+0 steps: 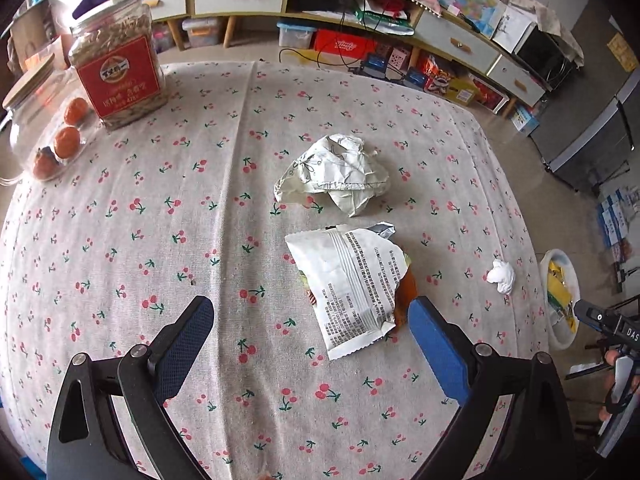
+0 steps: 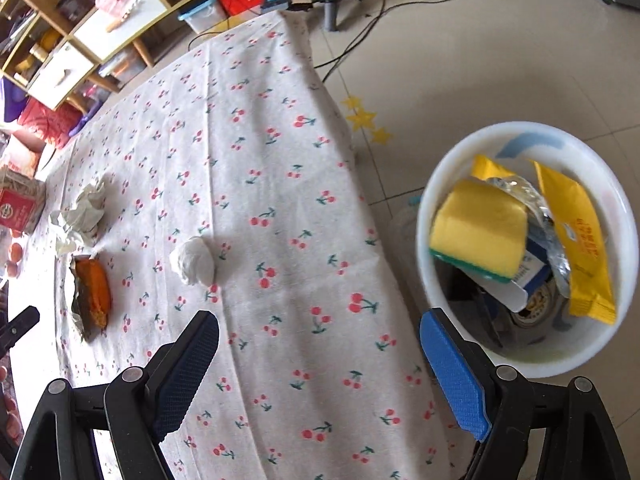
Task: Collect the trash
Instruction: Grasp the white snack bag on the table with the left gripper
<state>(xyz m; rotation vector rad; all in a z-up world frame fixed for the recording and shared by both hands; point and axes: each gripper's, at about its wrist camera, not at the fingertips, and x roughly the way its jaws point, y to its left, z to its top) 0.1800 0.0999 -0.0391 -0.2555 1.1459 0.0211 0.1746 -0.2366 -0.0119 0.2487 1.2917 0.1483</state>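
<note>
1. White bin (image 2: 440, 184) on the floor, just off the table's (image 2: 280, 160) edge. Everything below is placed relative to it.
2. Bin contents: yellow sponge (image 2: 478, 228) with a green underside on top; yellow packet (image 2: 576, 240) leaning on the far wall; crumpled foil/clear wrap (image 2: 540, 208) between them; white-and-blue carton (image 2: 516, 284) under the sponge. A dark round item sits at the bottom, can't tell what.
3. Right gripper (image 2: 320, 328): jaws wide apart, nothing between them. One finger is over the cloth, the other over the bin's near rim.
4. Tissue wad (image 2: 194, 260) on the table, nearest loose trash to the bin.
5. Snack bag (image 1: 352, 284), white with print, further from the bin than the wad. Orange and foil show at its torn side.
6. Crumpled paper (image 1: 336, 172) just beyond the bag, further still from the bin.
7. Left gripper (image 1: 310, 312): jaws apart, empty. It hovers over the cloth with the bag's near end between the fingertips, not touching.
8. Jar (image 1: 116, 68) with a red label, full of seeds, at the table corner furthest from the bin.
9. Clear tray (image 1: 48, 136) beside the jar holds oranges (image 1: 66, 142).
</note>
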